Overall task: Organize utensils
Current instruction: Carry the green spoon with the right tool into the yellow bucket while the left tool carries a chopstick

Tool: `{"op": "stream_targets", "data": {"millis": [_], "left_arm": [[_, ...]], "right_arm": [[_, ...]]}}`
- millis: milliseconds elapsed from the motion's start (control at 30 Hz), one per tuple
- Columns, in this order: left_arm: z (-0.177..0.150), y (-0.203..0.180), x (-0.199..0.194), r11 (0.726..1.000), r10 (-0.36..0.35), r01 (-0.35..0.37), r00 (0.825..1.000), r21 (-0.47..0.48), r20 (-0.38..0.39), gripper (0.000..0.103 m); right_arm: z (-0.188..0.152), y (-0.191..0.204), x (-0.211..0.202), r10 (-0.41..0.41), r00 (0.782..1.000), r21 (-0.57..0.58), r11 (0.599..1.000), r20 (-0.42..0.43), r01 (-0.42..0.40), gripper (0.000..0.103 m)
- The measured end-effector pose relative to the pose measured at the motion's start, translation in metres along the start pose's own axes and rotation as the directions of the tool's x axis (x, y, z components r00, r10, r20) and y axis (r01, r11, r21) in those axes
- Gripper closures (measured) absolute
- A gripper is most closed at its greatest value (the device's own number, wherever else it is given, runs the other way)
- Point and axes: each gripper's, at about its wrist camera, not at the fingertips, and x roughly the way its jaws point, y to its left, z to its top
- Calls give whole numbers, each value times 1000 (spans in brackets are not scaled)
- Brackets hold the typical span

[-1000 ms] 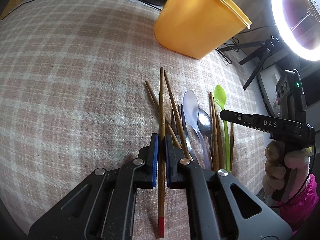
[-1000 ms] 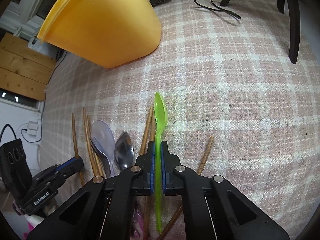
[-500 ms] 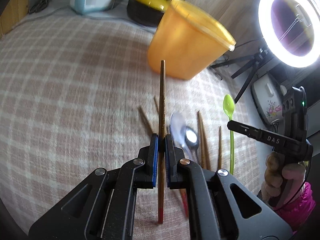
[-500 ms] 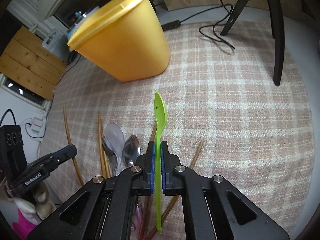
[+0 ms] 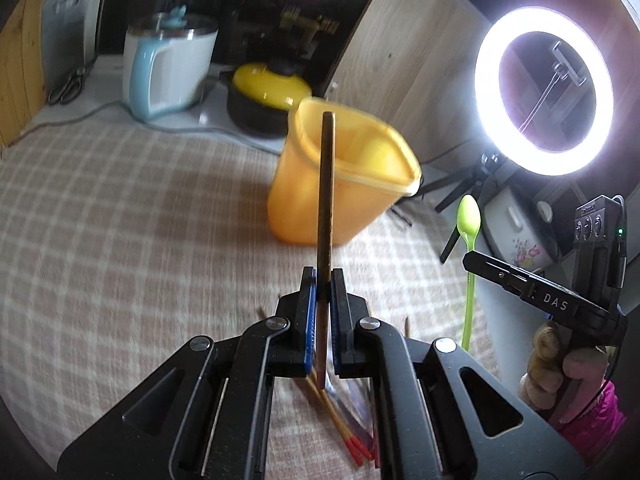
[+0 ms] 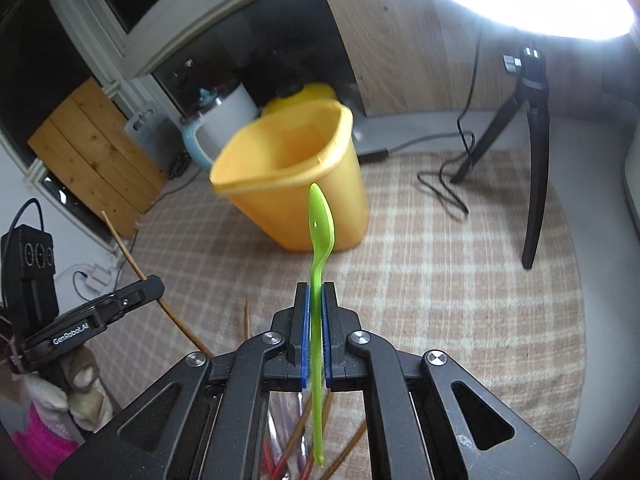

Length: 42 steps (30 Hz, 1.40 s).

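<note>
**Two utensils up, tub ahead**

The checked pink-and-cream tablecloth (image 5: 120,216) carries the tall yellow plastic tub (image 5: 340,184), open and apparently empty. My left gripper (image 5: 324,280) is clenched on a brown wooden chopstick (image 5: 326,184); my right gripper (image 6: 316,292) pinches a lime-green plastic spoon (image 6: 320,224). I'm mid-carry; next I must clear the rim and drop both in.
</note>
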Motion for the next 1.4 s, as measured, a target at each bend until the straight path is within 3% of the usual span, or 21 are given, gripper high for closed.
{"op": "stream_targets", "data": {"millis": [500,867,1200,1400], "left_arm": [[72,-21,-28,999,-10,2,986,49,166,99],[124,-23,-25,999,0,-11,968,46,249,99],[146,-21,-1,999,24,-34,969,36,245,99],[152,-17,4,1000,-4,2,972,11,236,99]], "right_arm": [[62,17,-8,23,989,-41,999,145,-17,99],[112,23,5,-10,973,-73,997,230,28,99],[144,26,32,-61,962,-82,993,265,85,99],[154,34,41,-61,962,-97,991,268,90,99]]}}
